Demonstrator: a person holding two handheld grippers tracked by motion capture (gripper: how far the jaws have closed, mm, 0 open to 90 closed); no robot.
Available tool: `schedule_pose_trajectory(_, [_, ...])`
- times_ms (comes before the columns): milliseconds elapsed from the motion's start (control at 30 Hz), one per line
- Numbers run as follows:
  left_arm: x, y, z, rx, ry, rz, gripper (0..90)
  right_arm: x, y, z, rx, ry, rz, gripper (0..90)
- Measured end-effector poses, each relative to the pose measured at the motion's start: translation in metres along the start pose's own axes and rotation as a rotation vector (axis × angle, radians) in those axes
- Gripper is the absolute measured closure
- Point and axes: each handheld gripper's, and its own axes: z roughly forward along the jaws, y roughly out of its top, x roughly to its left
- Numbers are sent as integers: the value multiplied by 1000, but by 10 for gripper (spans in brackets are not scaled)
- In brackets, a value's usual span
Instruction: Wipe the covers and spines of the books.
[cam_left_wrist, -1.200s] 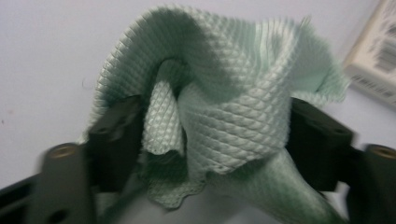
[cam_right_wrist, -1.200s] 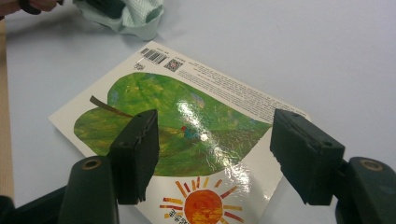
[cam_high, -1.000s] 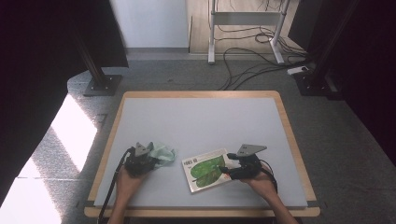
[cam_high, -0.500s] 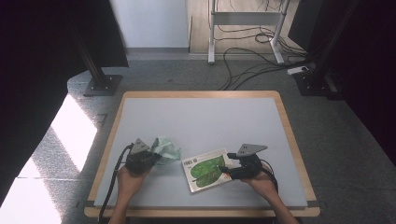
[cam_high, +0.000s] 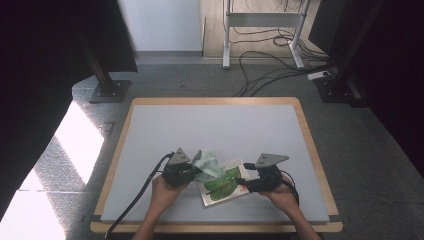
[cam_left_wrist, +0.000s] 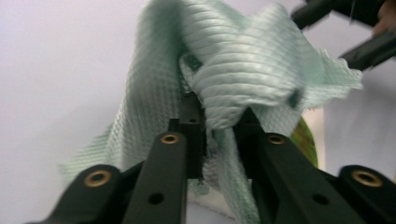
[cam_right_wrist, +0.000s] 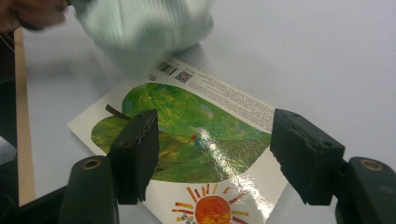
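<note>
A pale green mesh cloth (cam_high: 207, 164) (cam_left_wrist: 233, 79) is bunched between the jaws of my left gripper (cam_high: 196, 175) (cam_left_wrist: 219, 121), which is shut on it. Those jaws have just been opening slightly, with the cloth still pinched between them. The cloth hangs over the left edge of a picture book (cam_high: 227, 184) (cam_right_wrist: 187, 135) lying flat, its cover showing a green leaf and a sun. My right gripper (cam_high: 241, 182) (cam_right_wrist: 217, 126) sits at the book's right side, jaws wide apart over the cover with nothing between them. The cloth (cam_right_wrist: 140, 23) appears blurred at the book's far corner.
The book lies on a grey table (cam_high: 215, 125) with a wooden rim, near its front edge. A black cable (cam_high: 135, 200) trails from the left gripper toward the front left. Past the table's far edge, floor cables and stand legs (cam_high: 260, 60) lie well away.
My left gripper has carried the cloth to the right, from beside the book to over its left edge. The right gripper and the book have stayed in place.
</note>
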Motion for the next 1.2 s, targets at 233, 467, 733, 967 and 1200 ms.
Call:
schedule_pose_trajectory(233, [-6,-12,25,68,11,16,550,1,1,3,-1,14,0,332])
schedule_pose_trajectory(467, [0,-15,-6,61,34,4,294,11,17,14,-10,61,-15,341])
schedule_pose_trajectory(733, [17,-43,-36,57,56,-32,136,19,38,45,17,89,-56,342])
schedule_pose_trajectory(967, [36,-68,-43,99,137,-47,54,26,47,80,94,90,-94,420])
schedule_pose_trajectory(1200, [51,-86,-46,116,186,-90,2,24,47,107,170,52,-112,543])
